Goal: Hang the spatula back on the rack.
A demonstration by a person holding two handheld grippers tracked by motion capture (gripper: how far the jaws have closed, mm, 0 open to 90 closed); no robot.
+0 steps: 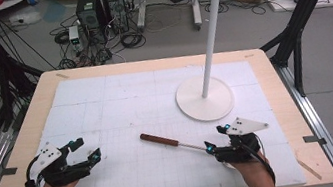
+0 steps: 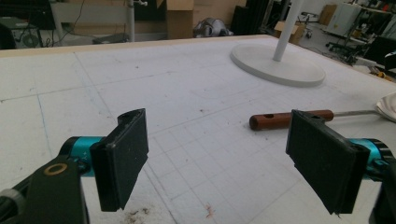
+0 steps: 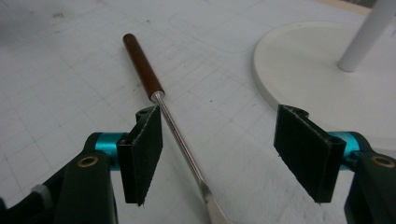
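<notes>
the right gripper hovers with jaws apart over the metal shaft of a wooden-handled spoon lying flat on the white gridded table, near a stand's round base; the left gripper rests open, well apart.

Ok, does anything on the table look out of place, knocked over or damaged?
Nothing stands out. The wooden-handled spoon lies flat on the white mat, its metal shaft between the right gripper's open jaws. The white stand is upright. A few small dark specks mark the mat near the left gripper.
</notes>
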